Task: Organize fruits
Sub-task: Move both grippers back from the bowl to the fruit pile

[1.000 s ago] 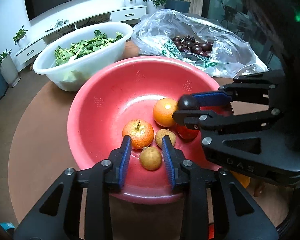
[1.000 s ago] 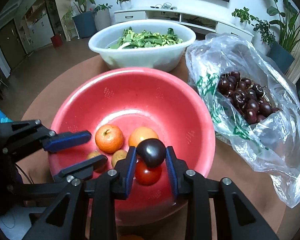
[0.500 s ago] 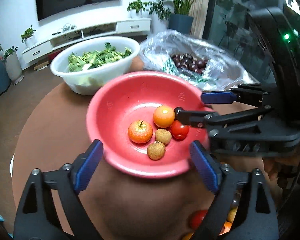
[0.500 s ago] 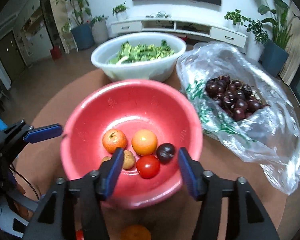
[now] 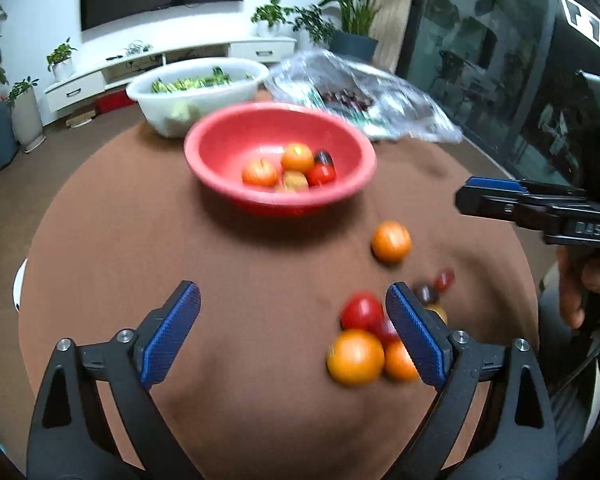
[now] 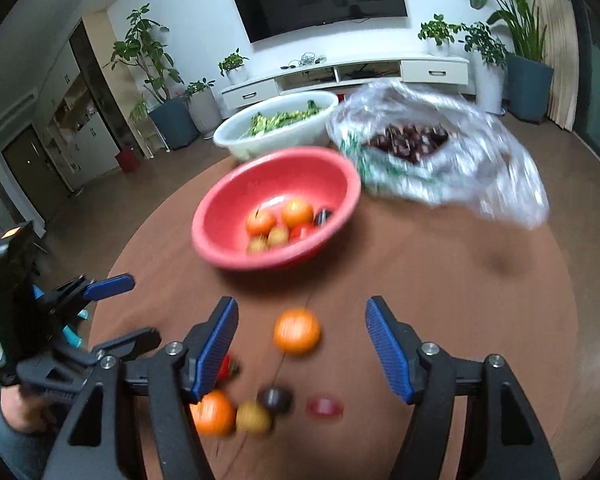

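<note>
- Since the right gripper (image 6: 300, 344) dropped its dark cherry (image 6: 323, 216) into the red bowl (image 6: 220, 216), both grippers are pulled back, jaws spread, empty.
- Left gripper (image 5: 292, 336) hovers beside loose fruit; that orange (image 6: 297, 331) seems next.

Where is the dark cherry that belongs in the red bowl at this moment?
The dark cherry lies inside the red bowl, on its right side in both views, touching the red tomato and just right of an orange.

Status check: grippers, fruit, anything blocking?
Left gripper and right gripper: jaws open, empty. Six fruits in red bowl. Loose orange between right jaws. Nothing blocking.
</note>
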